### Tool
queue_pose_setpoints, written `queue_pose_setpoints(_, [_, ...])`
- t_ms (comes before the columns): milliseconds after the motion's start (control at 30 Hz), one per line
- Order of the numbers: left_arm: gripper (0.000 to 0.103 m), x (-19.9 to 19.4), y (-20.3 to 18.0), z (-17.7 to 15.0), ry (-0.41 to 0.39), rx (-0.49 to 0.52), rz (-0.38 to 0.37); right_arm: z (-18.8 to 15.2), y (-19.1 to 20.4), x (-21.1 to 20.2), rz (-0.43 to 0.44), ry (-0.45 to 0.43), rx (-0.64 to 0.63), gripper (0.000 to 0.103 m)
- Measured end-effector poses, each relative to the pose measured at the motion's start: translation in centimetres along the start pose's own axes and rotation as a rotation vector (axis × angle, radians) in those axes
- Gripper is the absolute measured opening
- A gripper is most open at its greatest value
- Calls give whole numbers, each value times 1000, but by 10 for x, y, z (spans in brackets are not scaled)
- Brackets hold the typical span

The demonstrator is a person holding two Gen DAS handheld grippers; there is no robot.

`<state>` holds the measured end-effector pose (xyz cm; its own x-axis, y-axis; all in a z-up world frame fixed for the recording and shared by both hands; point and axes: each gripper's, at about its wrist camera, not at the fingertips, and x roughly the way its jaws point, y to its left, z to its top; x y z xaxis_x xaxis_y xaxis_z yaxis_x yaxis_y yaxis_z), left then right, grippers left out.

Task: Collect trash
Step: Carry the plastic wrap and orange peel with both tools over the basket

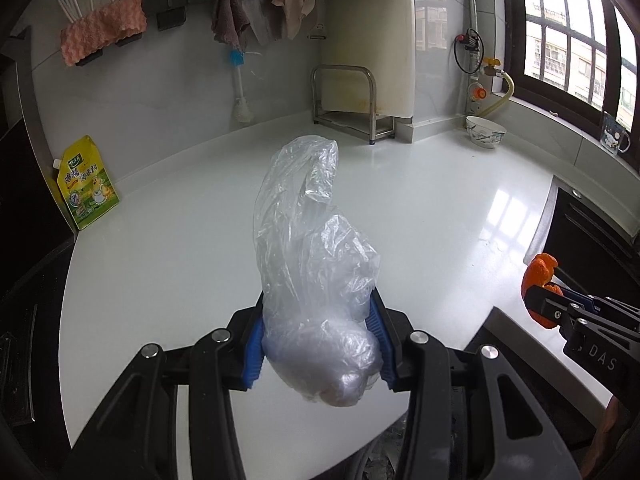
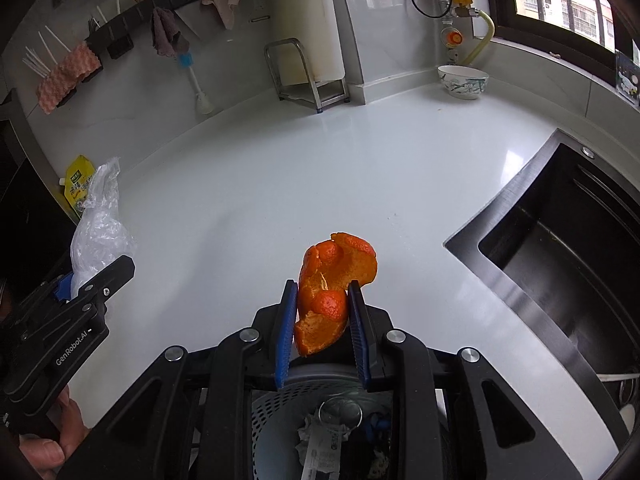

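My left gripper (image 1: 318, 344) is shut on a crumpled clear plastic bag (image 1: 316, 264) and holds it above the front of the white counter (image 1: 180, 248). The bag (image 2: 98, 224) and left gripper (image 2: 96, 284) also show at the left of the right wrist view. My right gripper (image 2: 324, 328) is shut on a piece of orange peel (image 2: 332, 284), held above the counter's front edge. The peel (image 1: 538, 276) shows at the right edge of the left wrist view. Below the right gripper stands a perforated trash bin (image 2: 272, 412) holding paper scraps and other trash.
A black sink (image 2: 560, 264) is set into the counter at the right. A patterned bowl (image 2: 463, 81) and a metal rack (image 2: 306, 76) stand at the back. A yellow seasoning pouch (image 1: 86, 184) leans at the left wall. Cloths (image 1: 230, 20) hang on a rail.
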<state>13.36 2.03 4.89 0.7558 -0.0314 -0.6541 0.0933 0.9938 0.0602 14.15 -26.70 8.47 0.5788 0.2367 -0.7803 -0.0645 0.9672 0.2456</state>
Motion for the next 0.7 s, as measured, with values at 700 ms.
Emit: queue_pose_setpoints(700, [44, -57, -64, -110, 124, 64, -220, -140, -38, -78, -42, 19, 59, 25])
